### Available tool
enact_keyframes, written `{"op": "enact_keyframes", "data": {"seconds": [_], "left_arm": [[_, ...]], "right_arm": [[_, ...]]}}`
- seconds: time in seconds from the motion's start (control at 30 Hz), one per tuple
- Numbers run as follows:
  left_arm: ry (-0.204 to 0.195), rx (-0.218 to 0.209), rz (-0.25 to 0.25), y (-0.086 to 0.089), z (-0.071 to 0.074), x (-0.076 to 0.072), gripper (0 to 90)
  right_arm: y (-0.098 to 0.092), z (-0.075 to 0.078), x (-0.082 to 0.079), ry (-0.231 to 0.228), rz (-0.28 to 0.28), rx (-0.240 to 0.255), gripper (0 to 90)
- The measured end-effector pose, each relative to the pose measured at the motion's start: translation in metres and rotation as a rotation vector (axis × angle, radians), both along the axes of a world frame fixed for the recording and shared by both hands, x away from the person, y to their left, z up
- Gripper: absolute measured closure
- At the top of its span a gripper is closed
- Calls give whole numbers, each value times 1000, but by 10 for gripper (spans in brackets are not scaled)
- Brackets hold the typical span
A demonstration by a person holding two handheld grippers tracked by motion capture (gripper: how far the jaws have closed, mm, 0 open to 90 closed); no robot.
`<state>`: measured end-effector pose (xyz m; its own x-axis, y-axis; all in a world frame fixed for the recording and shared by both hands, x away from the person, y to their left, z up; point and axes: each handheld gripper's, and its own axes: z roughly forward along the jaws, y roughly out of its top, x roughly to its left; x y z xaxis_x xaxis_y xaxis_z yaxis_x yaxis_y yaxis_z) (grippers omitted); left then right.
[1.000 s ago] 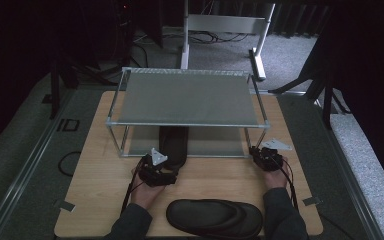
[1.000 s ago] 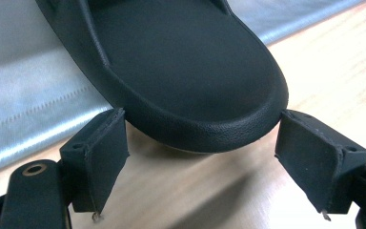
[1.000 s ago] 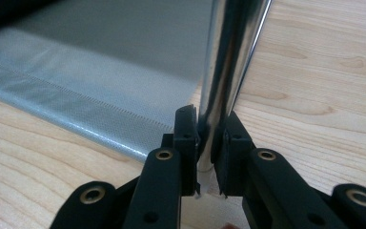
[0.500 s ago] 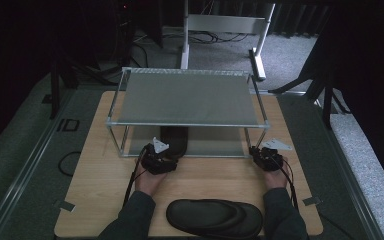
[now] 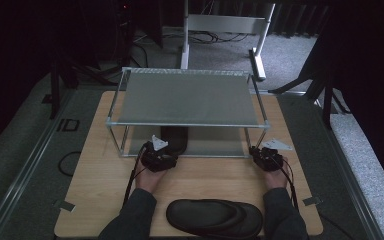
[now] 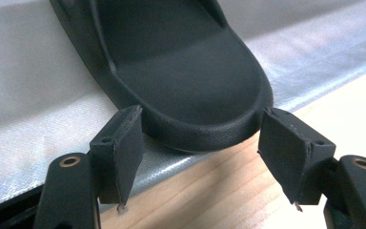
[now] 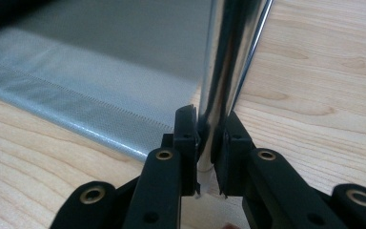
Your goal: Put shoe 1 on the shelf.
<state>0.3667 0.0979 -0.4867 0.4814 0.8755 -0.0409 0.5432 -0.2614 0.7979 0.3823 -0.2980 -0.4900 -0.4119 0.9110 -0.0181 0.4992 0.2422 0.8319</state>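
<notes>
A black slipper (image 5: 174, 137) lies on the lower shelf of a metal rack (image 5: 190, 97), its heel (image 6: 195, 86) toward me. My left gripper (image 5: 158, 155) reaches to that heel. Its jaws have just been closing, and the pad tips (image 6: 126, 138) now touch the heel on both sides, as the left gripper (image 6: 201, 119) view shows. My right gripper (image 5: 266, 157) is shut on the rack's front right leg (image 7: 228, 62), a shiny tube pinched between the pads of the right gripper (image 7: 208, 124). A second black slipper (image 5: 215, 217) lies at the table's near edge between my forearms.
The rack's grey top shelf (image 5: 190, 97) covers most of the lower shelf (image 6: 28, 95). The wooden table (image 5: 100, 175) shows bare wood left and right of the rack. Dark stands and cables stand on the floor beyond the table.
My left gripper has moved a little forward to the slipper's heel under the rack. The right gripper has stayed on the rack leg.
</notes>
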Motion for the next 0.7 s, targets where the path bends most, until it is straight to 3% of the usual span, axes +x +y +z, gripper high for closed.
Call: {"op": "enact_keyframes", "data": {"seconds": [0.3, 0.43, 0.7], "left_arm": [[-1, 10, 10, 25, 1, -17, 328], [27, -29, 42, 38, -6, -25, 327], [51, -15, 55, 42, -14, -31, 328]], "right_arm": [[0, 0, 0, 1, -1, 1, 807], [0, 0, 0, 1, 0, -1, 805], [-1, 1, -2, 3, 9, 2, 751]]}}
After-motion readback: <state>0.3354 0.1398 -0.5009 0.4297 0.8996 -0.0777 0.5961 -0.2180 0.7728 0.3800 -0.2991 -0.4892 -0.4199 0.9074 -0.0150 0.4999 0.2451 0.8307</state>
